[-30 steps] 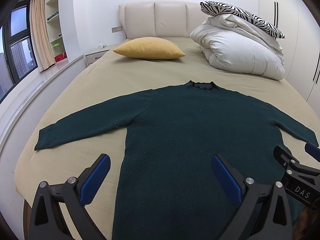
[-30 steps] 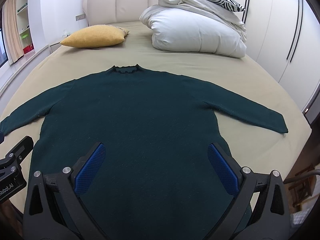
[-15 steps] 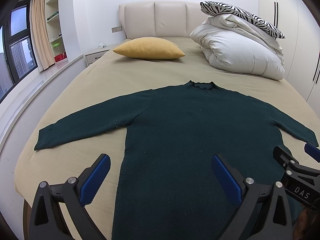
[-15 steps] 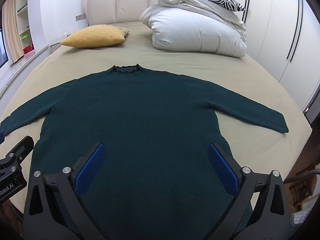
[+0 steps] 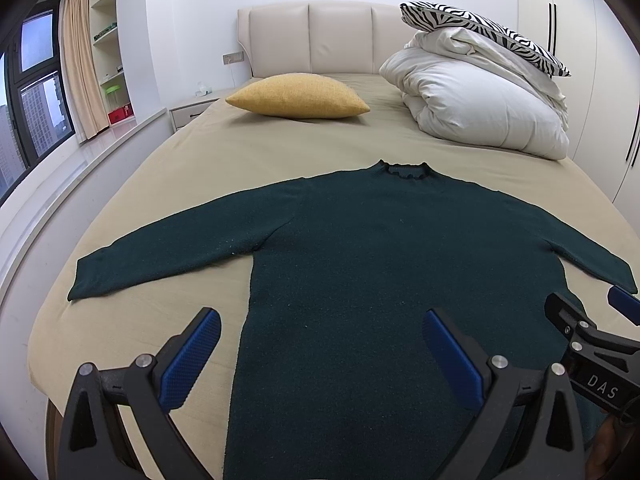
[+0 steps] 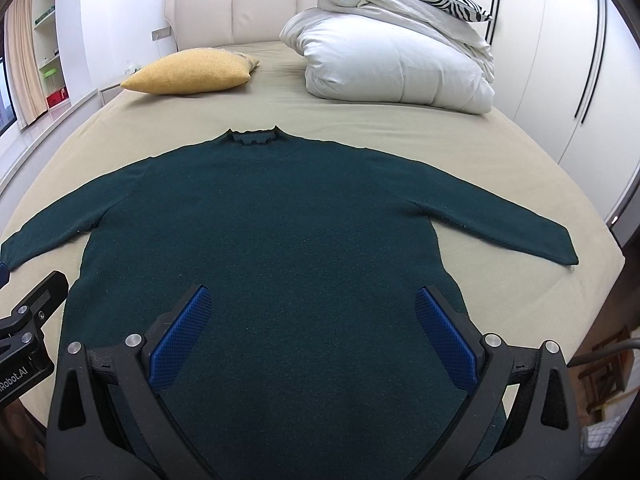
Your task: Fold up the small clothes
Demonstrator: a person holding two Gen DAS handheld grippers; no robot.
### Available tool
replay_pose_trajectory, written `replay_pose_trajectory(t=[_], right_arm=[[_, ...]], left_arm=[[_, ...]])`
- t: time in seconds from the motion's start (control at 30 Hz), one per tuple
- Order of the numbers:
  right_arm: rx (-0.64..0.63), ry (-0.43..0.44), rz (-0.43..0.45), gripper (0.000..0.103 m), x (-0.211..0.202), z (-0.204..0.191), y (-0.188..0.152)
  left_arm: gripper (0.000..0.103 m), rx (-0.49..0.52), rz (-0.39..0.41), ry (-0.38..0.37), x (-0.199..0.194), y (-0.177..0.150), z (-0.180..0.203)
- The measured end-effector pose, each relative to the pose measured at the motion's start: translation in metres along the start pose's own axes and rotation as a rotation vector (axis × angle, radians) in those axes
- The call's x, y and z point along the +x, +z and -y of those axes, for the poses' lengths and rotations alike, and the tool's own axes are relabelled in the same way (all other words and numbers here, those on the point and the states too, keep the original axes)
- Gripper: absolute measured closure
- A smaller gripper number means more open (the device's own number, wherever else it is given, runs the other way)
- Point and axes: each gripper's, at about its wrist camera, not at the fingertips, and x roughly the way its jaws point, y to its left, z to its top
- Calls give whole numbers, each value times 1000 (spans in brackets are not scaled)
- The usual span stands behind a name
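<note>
A dark green long-sleeved sweater (image 5: 384, 264) lies flat on the beige bed (image 5: 248, 152), neck toward the headboard, both sleeves spread out to the sides. It also shows in the right wrist view (image 6: 272, 232). My left gripper (image 5: 320, 320) is open and empty, hovering above the sweater's lower left part near its side edge. My right gripper (image 6: 312, 300) is open and empty above the sweater's lower right part. Each gripper shows at the edge of the other's view. The sweater's hem is hidden below both views.
A yellow pillow (image 5: 298, 96) lies near the headboard on the left. A folded white duvet (image 5: 480, 108) with a zebra pillow (image 5: 484, 34) on top sits at the back right. A window ledge (image 5: 80, 160) runs along the left, wardrobe doors (image 6: 568, 60) on the right.
</note>
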Motion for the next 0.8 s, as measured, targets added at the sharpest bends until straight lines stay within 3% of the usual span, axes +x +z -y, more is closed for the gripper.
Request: replay_pose_trajectory(t=[0.8], right_arm=[[3,2,-11,0,3,-2,0]], left_arm=[[0,-10,-18,-23,2,-3,-4]])
